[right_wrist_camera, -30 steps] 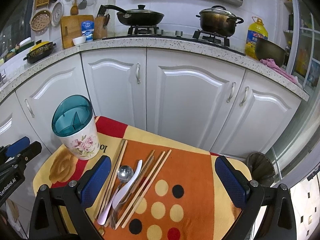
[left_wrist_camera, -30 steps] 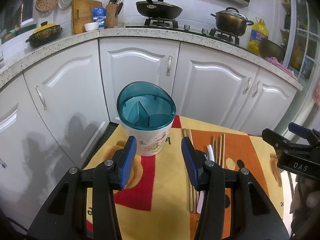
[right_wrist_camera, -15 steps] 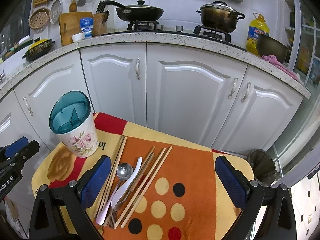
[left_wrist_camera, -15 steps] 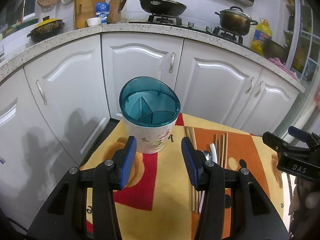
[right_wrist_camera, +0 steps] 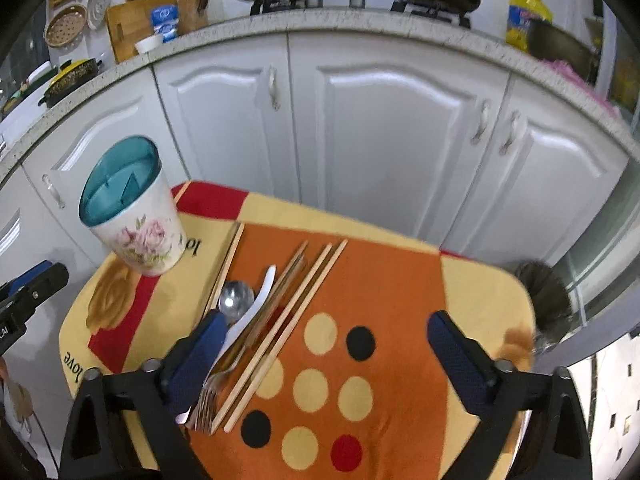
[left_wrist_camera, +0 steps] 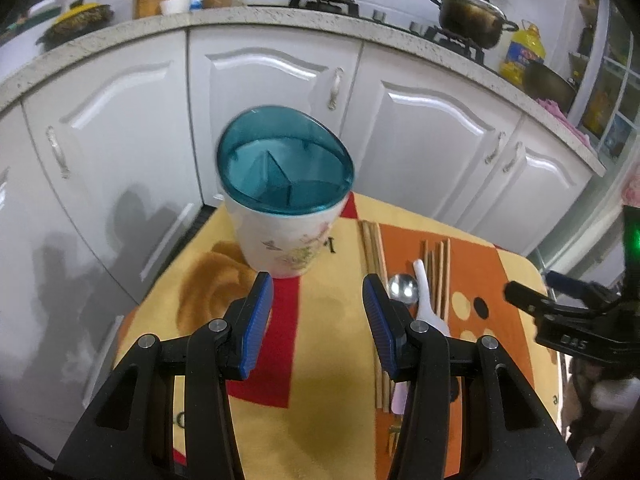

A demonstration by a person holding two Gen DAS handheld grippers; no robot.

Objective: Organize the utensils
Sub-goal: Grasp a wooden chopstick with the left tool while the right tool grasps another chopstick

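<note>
Surface: small table under a yellow, red and orange patterned cloth [right_wrist_camera: 384,280], set in front of white kitchen cabinets [right_wrist_camera: 392,140].
Holder: floral white utensil holder [right_wrist_camera: 140,236] with a teal divided insert, upright at the far left corner of the cloth; its compartments look empty.
Utensils: lying loose on the cloth, right of the holder and apart from it. Wooden chopsticks [right_wrist_camera: 304,312] in several pairs, a metal spoon [right_wrist_camera: 236,300], a white plastic spoon [right_wrist_camera: 252,312], a fork [right_wrist_camera: 208,400] with tines at the near edge. All run roughly parallel.
Left gripper [left_wrist_camera: 318,320]: jaws apart, nothing between them; blue pads hover just short of the holder's base.
Right gripper [right_wrist_camera: 328,360]: jaws wide but just been closing; left pad lies over the spoon handles, chopsticks between the fingers, no grip visible.
</note>
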